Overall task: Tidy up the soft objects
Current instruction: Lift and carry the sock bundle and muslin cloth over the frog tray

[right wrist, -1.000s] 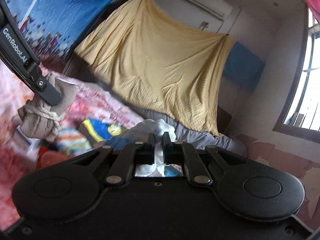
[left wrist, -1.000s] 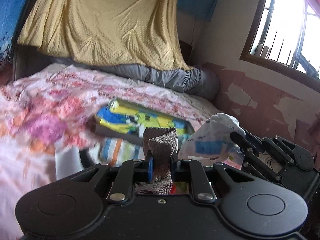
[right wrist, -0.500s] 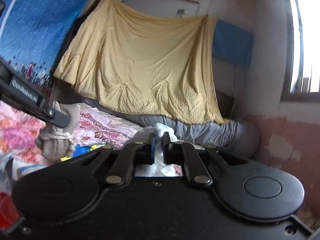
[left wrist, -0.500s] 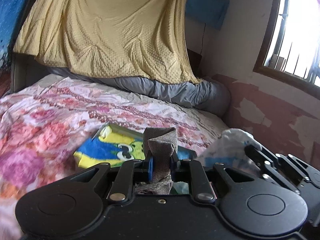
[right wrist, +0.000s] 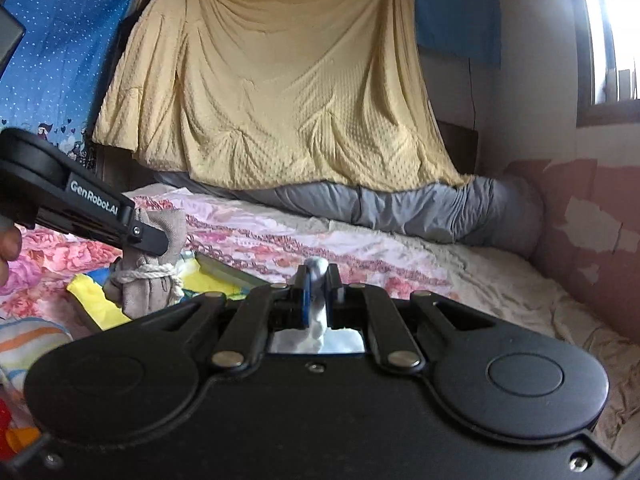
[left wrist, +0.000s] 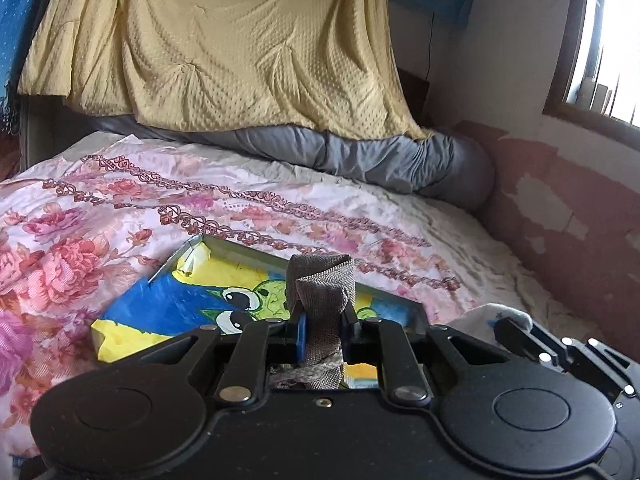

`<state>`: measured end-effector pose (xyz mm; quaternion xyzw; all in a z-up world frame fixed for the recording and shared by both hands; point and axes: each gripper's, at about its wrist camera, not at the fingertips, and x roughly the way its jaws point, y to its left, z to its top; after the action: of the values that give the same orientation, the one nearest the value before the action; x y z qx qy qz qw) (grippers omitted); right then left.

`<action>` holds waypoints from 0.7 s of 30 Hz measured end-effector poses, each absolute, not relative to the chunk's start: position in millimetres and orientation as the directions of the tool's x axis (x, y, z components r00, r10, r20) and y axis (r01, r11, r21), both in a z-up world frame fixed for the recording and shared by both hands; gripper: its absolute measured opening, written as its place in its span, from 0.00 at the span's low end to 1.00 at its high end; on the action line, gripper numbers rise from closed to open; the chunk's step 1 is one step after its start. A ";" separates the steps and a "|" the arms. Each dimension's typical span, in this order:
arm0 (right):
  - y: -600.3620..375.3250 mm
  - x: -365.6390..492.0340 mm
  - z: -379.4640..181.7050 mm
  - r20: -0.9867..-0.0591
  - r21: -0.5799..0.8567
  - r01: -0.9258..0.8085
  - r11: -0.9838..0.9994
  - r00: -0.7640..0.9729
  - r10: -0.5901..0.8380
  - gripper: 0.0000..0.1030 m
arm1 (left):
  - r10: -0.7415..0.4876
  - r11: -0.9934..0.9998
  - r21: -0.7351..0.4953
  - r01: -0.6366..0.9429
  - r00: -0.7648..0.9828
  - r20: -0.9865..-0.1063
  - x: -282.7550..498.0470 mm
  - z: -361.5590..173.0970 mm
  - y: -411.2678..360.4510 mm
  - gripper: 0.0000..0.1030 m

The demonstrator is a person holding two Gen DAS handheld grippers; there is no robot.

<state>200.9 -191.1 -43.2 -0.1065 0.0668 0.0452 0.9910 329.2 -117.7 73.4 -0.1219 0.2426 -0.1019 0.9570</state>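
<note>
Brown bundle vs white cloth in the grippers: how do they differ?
The brown bundle is coarse grey-brown weave; the white cloth is pale and smooth. The brown bundle is tied with rope; no tie shows on the white cloth. Shared: each is clamped in a hand-held gripper, left and right, above the bed.

The black body of the left gripper (left wrist: 322, 330) covered the lower part of the grey cloth bundle (left wrist: 320, 296), so how far the bundle hung down could not be told from the left wrist view. The same body hid the near edge of the cartoon box (left wrist: 168, 312). To the right of the box, the white cloth (left wrist: 480, 320) showed only a small corner. In the right wrist view, most of this white cloth (right wrist: 318, 312) was hidden below the right gripper (right wrist: 318, 280). The striped cloth (right wrist: 24, 344) was blurred and cut off by the left edge.
</note>
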 end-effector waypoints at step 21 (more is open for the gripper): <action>-224.2 290.7 -99.1 -0.396 -0.151 -0.124 0.981 0.917 0.055 0.02 | -0.191 0.970 -0.231 0.070 0.808 -0.557 361.9 19.0 -141.9 0.17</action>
<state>290.7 -224.2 -99.1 -0.0868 0.1988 0.0459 0.9751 361.9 -141.9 19.0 -0.1003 0.3019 -0.0688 0.9456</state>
